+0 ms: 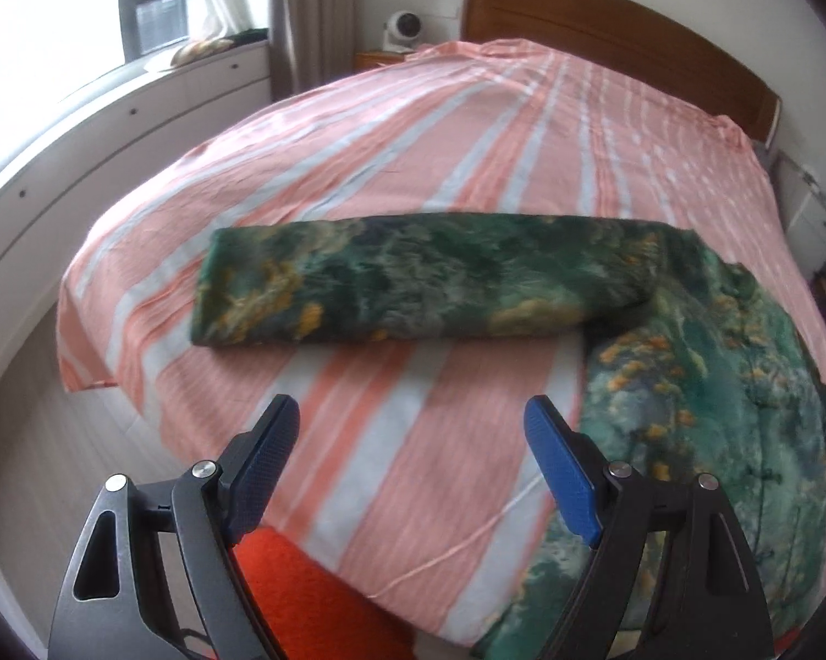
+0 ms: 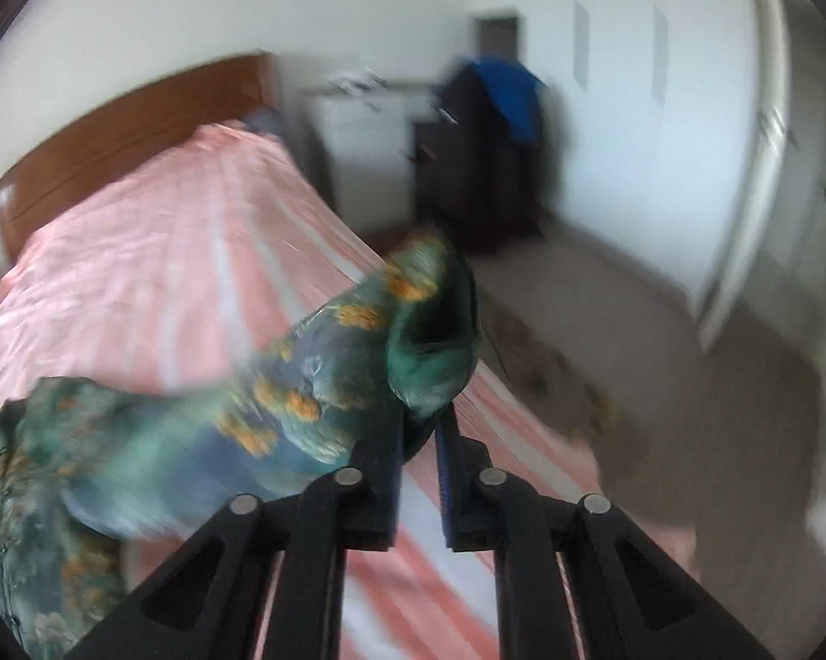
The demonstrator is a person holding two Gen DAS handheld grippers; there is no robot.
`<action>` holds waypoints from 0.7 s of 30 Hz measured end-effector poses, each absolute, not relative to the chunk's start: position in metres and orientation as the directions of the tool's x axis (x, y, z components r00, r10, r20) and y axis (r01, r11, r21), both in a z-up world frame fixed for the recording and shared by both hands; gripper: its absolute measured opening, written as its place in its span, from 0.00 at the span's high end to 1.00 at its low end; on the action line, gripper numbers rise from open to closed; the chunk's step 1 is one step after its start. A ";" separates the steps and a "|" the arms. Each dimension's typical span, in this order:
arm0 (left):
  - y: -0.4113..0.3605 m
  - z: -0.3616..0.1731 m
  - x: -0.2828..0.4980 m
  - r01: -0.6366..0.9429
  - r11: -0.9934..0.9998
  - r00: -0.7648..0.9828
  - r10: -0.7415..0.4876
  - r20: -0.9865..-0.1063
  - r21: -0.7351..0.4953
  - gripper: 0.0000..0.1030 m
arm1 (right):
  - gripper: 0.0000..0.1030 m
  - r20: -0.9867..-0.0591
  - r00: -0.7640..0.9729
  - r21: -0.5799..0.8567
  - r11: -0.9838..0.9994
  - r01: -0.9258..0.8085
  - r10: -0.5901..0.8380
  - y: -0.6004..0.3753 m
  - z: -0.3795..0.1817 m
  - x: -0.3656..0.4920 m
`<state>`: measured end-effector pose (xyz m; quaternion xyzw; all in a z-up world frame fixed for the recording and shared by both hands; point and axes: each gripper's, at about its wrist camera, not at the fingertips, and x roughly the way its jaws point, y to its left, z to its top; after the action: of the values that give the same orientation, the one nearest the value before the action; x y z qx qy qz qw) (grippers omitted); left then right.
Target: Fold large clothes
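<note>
Daylit bedroom — wooden headboard, white walls.

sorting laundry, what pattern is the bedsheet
Pink and white stripes on the bedsheet; clearest in the left wrist view.

The left wrist view looks from above the bed's foot edge, tilted down along the sheet toward the headboard and the window at the far left corner. The right wrist view sits low and close over the bed's right edge, blurred, facing the headboard and the wardrobe wall beyond. Both share the bed, headboard and green garment.
</note>
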<state>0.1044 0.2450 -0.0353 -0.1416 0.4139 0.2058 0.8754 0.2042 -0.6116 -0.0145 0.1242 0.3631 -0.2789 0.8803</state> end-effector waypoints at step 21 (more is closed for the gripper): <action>0.113 -0.067 0.136 -0.181 0.983 0.652 0.112 -0.750 -0.010 0.03 | 0.11 -0.615 0.788 0.190 0.972 0.135 0.011 -0.315 -0.051 0.076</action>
<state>0.1361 0.1132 -0.0667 -0.0421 0.4095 0.0807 0.9078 0.0764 -0.3147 -0.0509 0.1126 0.3236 -0.0329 0.9389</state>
